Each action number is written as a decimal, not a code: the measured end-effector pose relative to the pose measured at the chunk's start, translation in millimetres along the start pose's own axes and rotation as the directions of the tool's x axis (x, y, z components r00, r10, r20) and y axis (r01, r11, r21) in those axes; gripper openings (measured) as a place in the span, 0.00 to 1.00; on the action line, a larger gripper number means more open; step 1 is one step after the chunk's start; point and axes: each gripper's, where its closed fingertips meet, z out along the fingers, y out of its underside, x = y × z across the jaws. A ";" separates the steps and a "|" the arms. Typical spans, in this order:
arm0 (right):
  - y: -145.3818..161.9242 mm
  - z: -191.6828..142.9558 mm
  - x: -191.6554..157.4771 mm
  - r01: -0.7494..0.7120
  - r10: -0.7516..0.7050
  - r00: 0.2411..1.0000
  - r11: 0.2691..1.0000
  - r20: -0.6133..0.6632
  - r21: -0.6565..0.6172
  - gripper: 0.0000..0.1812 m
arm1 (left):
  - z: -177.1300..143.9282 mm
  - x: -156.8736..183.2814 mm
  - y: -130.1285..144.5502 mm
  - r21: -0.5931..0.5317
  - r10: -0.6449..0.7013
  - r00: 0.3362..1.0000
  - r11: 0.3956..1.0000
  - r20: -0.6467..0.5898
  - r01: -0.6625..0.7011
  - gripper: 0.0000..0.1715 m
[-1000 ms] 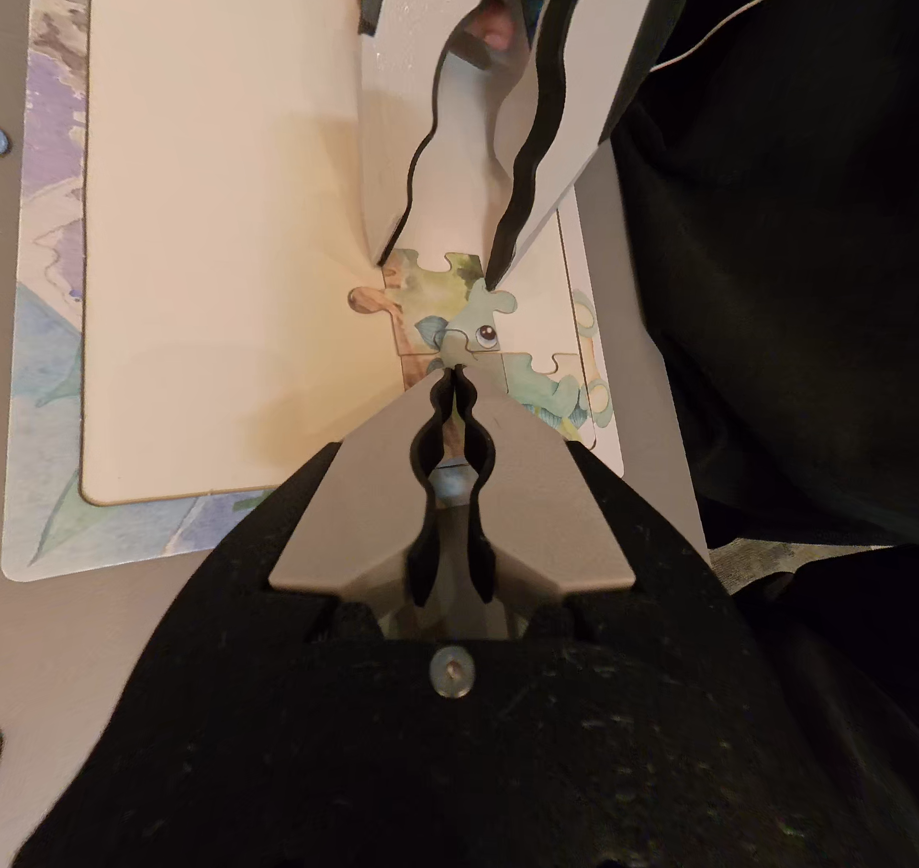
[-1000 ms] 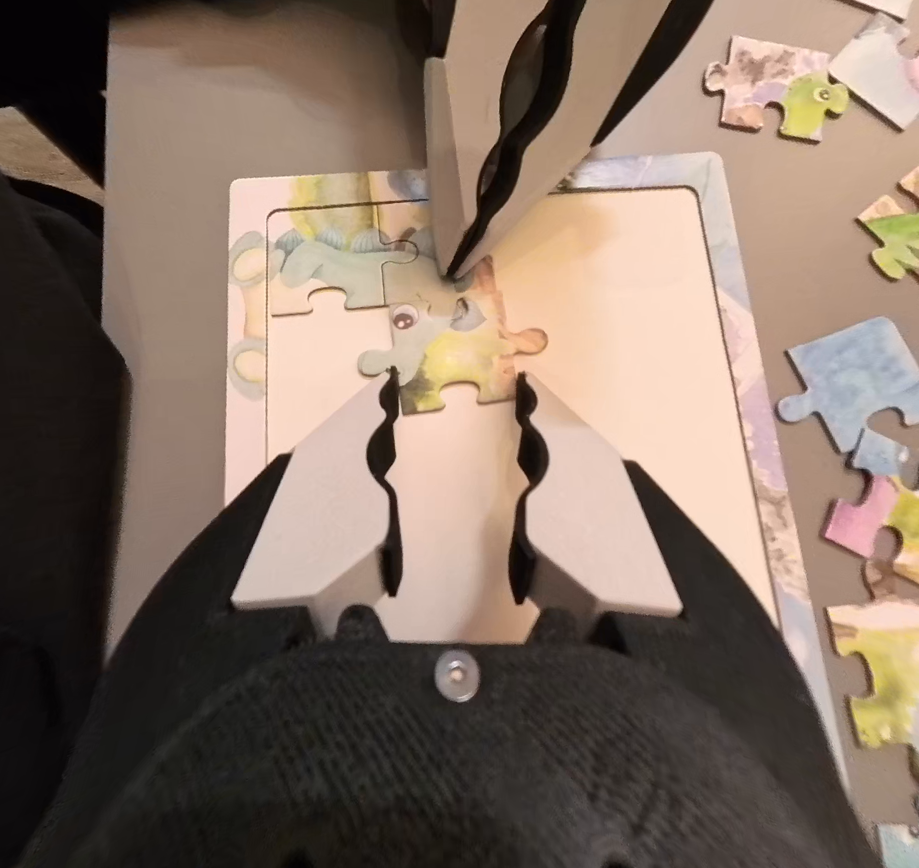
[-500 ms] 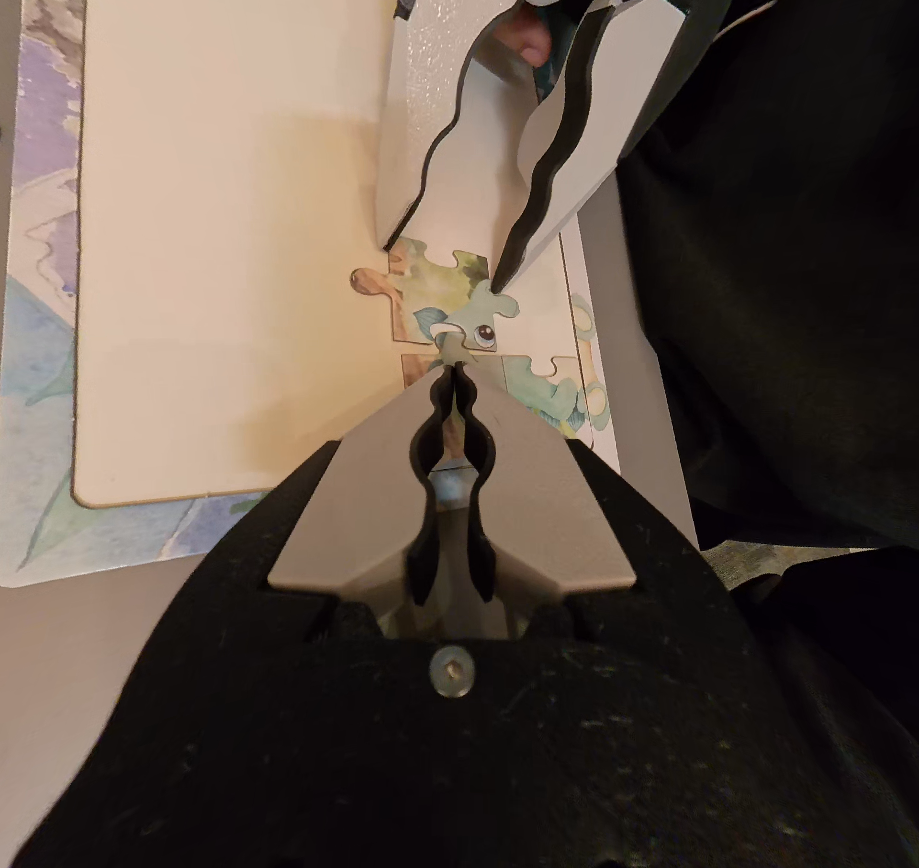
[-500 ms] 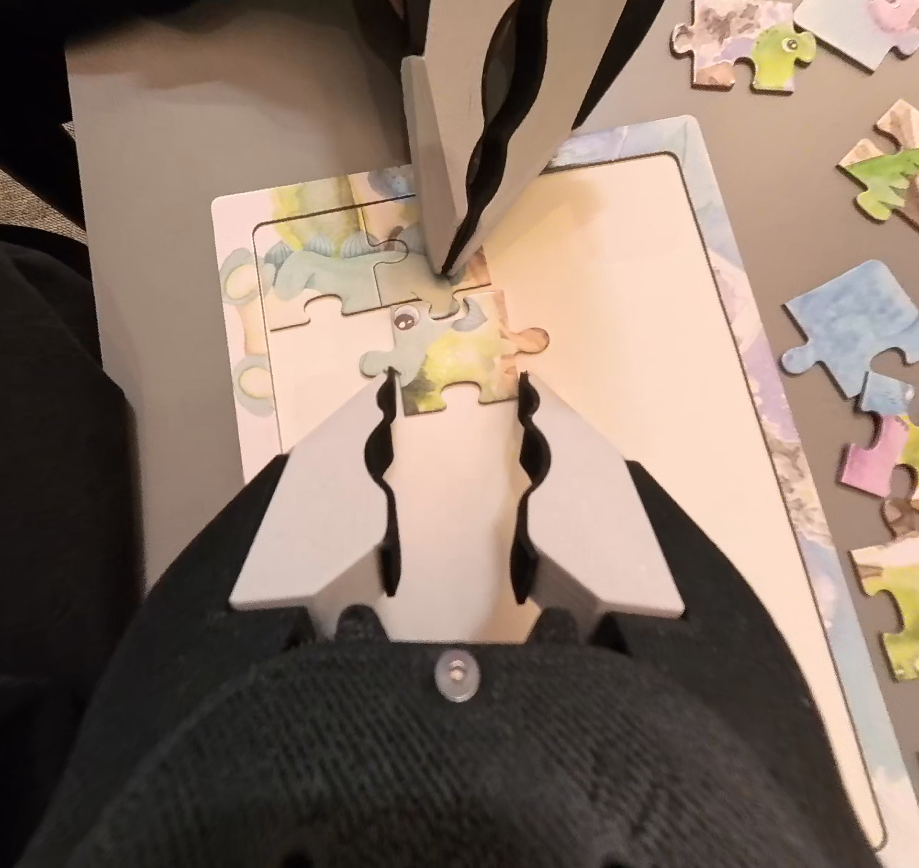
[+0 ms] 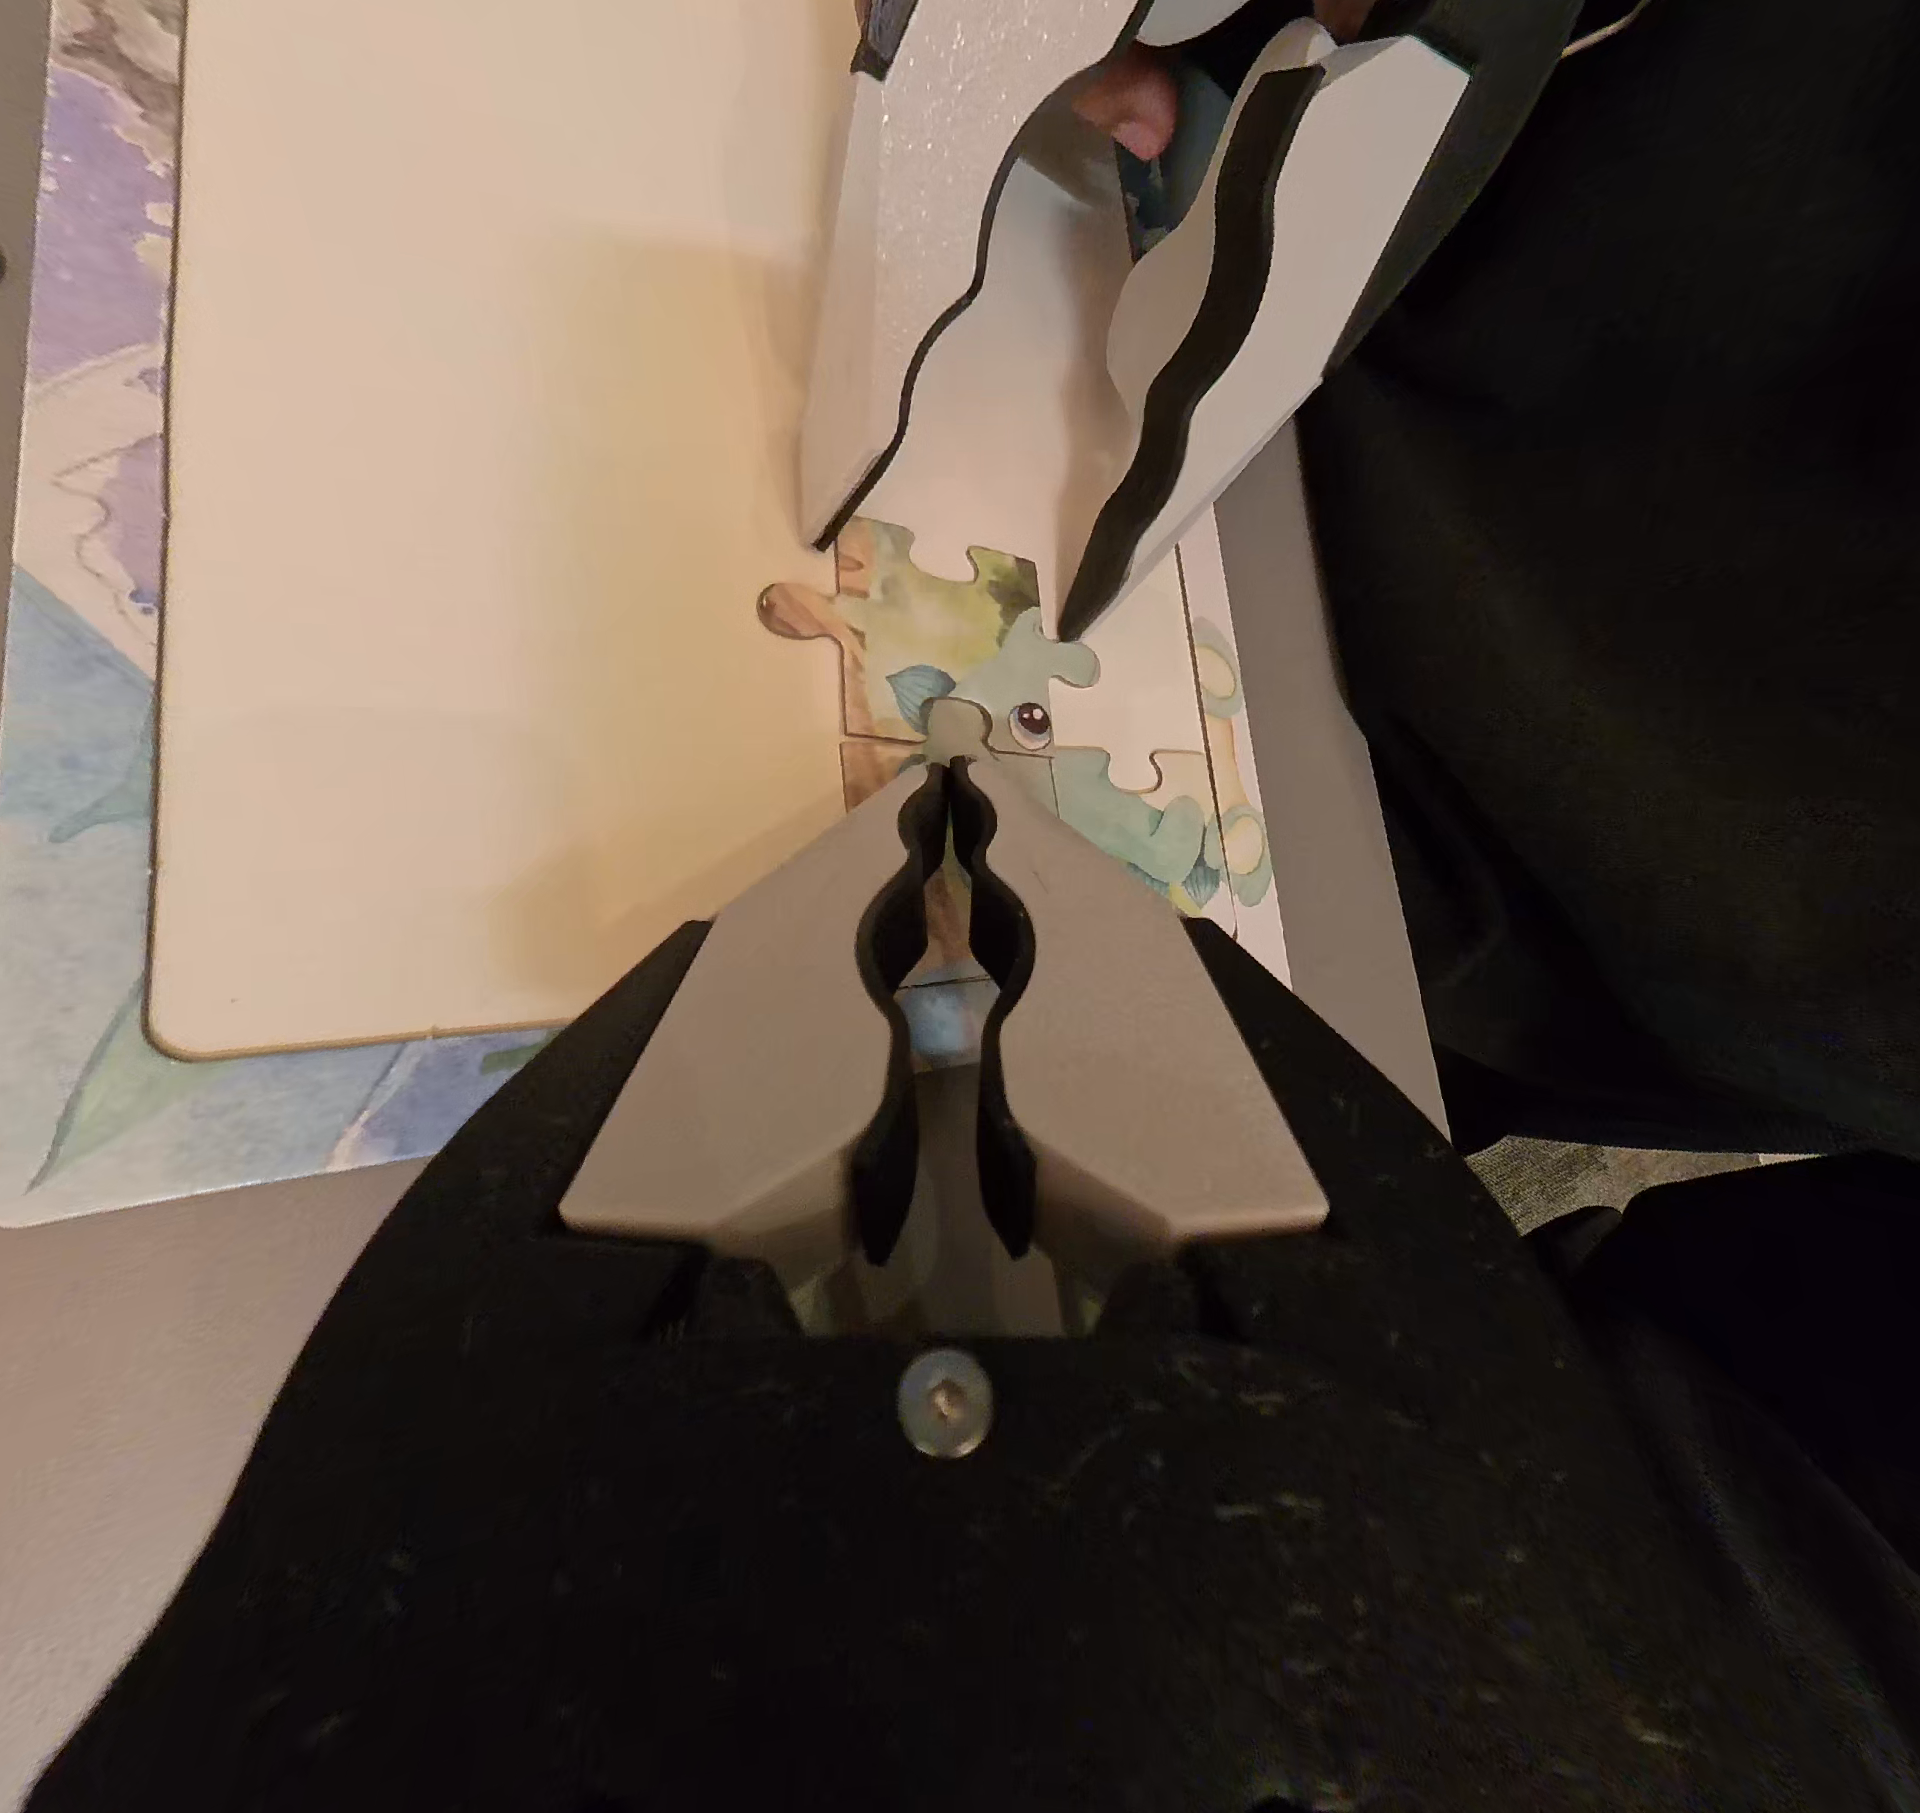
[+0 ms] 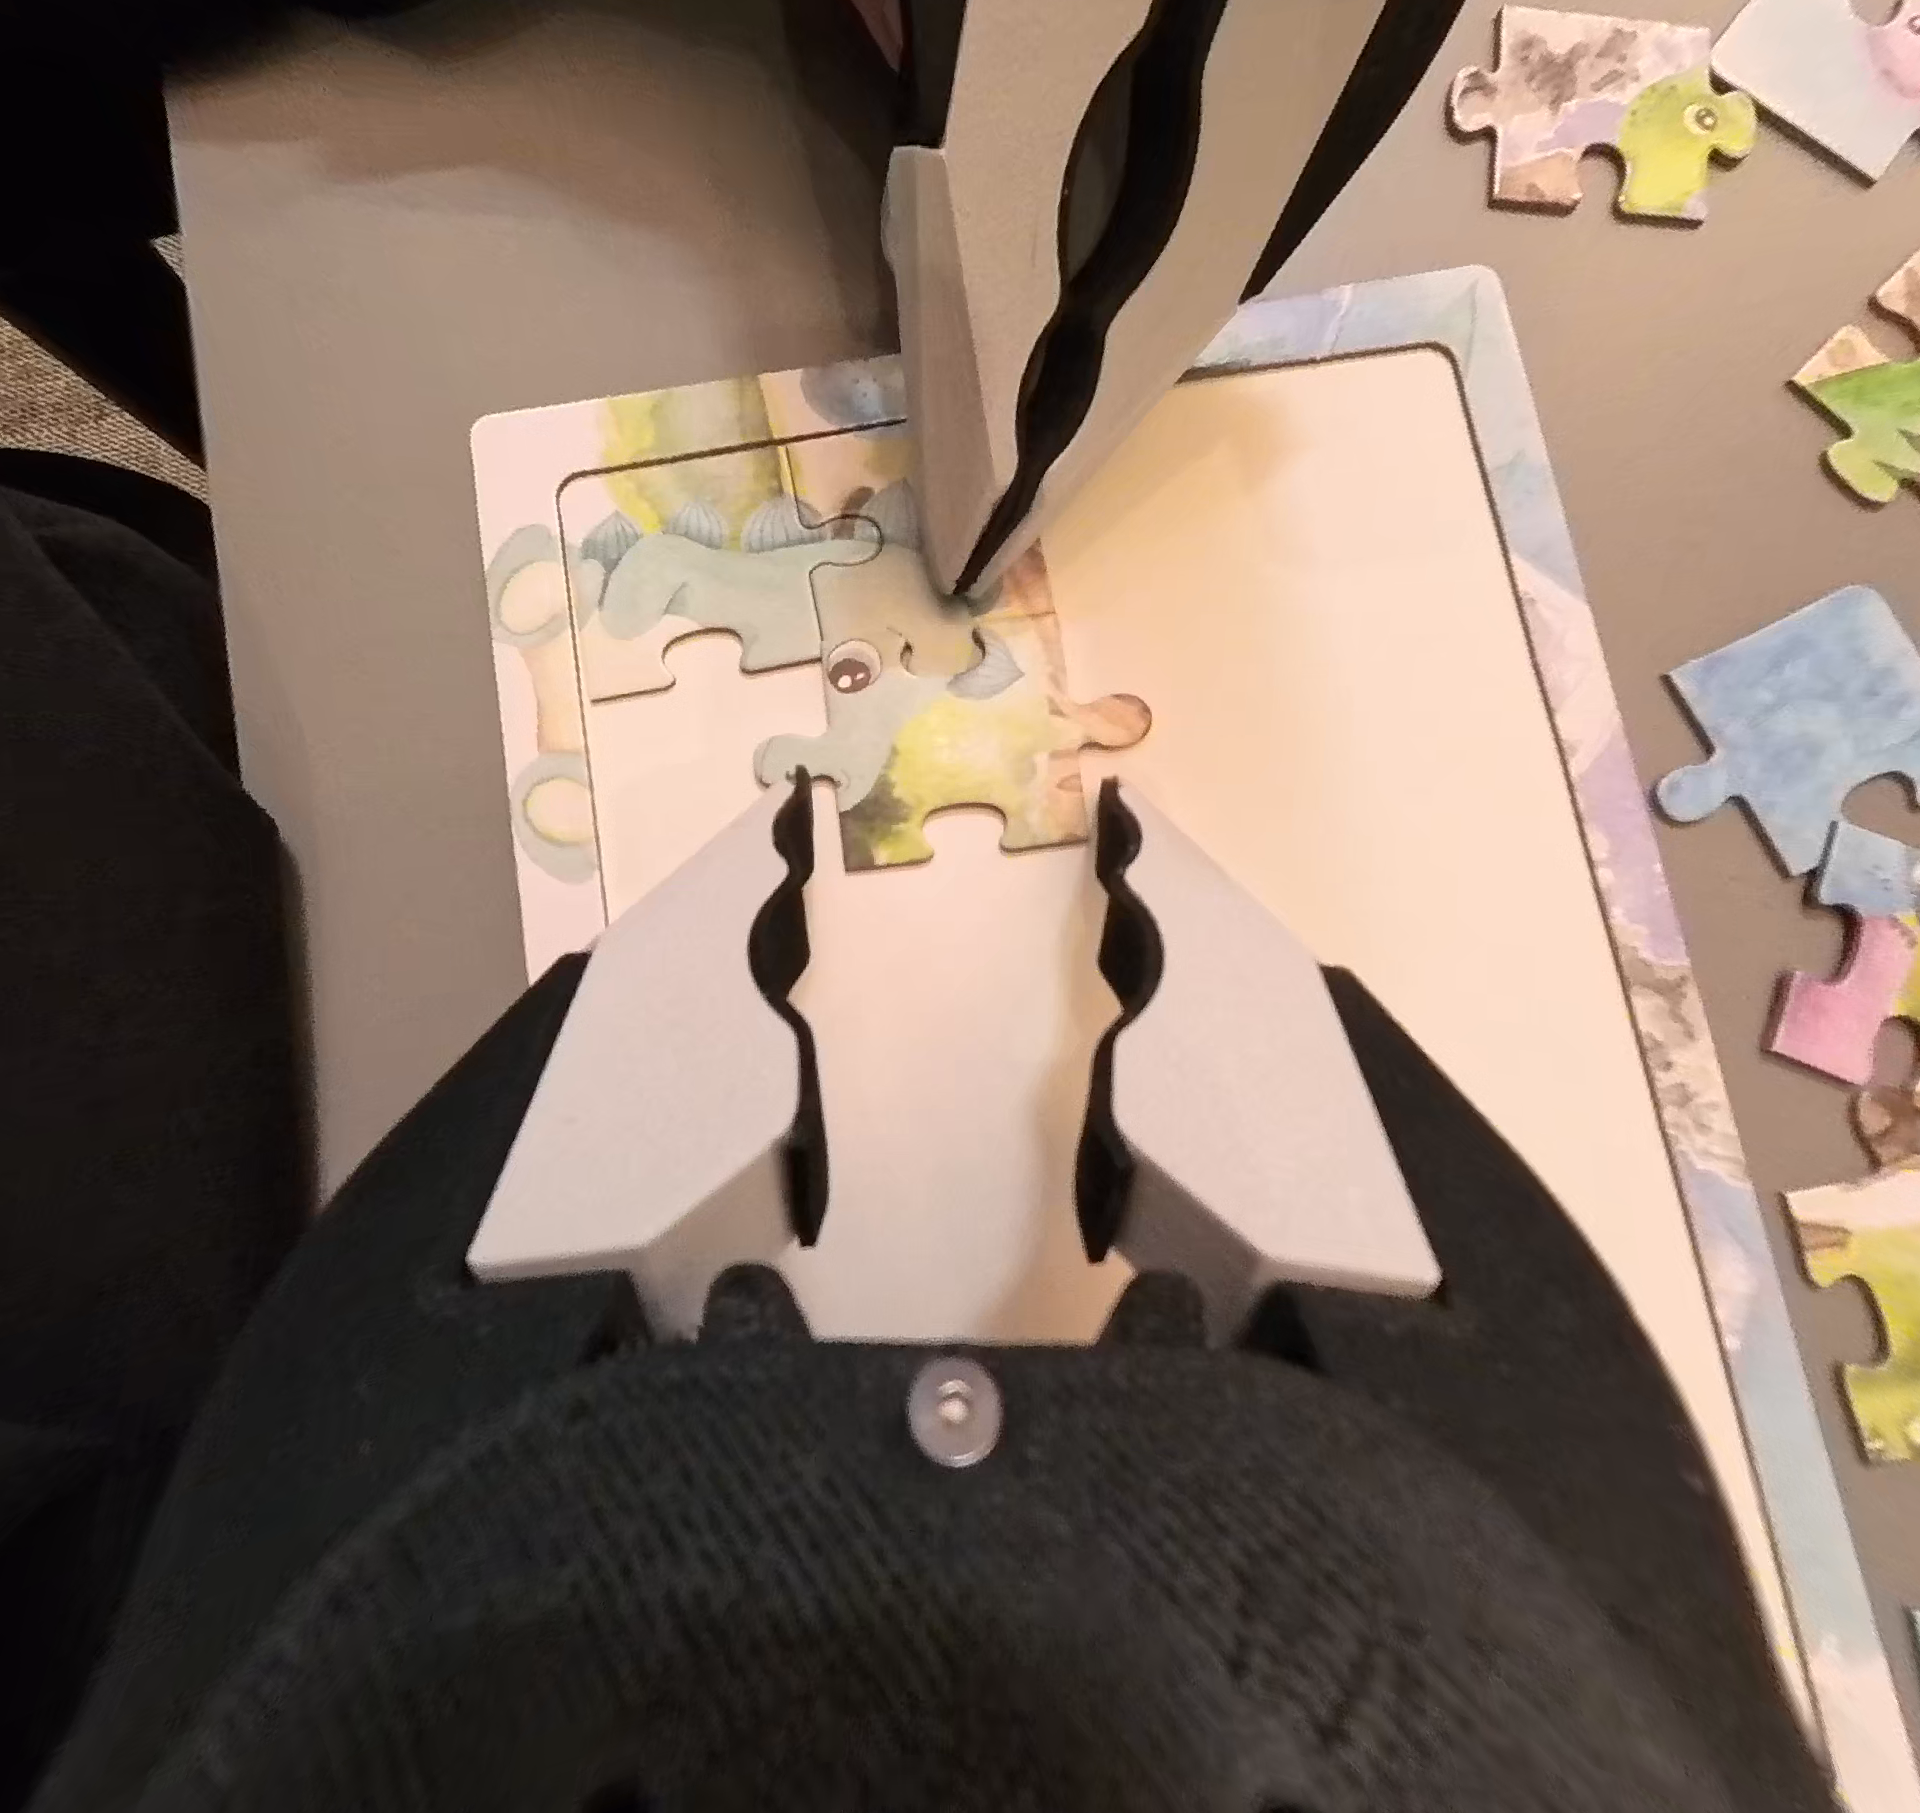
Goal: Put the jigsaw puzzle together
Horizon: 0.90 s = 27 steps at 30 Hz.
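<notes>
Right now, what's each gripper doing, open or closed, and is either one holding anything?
Left gripper: shut, holding nothing, tips pressing on the placed puzzle pieces.
Right gripper: open, empty, fingers either side of the eye piece.

Both wrist cameras look steeply down from opposite ends, close over the same puzzle tray (image 5: pixel 436 516) corner.

No writing, number or brand mark can be read anywhere; the puzzle pieces (image 6: pixel 940 724) carry only painted pictures.
</notes>
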 end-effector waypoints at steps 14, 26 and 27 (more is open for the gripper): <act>-16.0 10.7 -2.3 -0.002 -0.001 0.999 0.998 0.052 0.068 0.24 | 0.1 0.1 0.1 0.002 -0.018 1.000 1.000 -0.011 0.018 0.00; -13.7 11.2 -2.8 0.107 -0.110 0.993 0.992 0.053 0.063 0.24 | 0.2 0.1 0.2 0.002 -0.016 1.000 1.000 -0.011 0.016 0.00; -13.5 11.1 -3.0 0.112 -0.116 0.992 0.992 0.057 0.064 0.24 | 0.2 0.1 0.2 0.002 -0.017 1.000 1.000 -0.011 0.017 0.00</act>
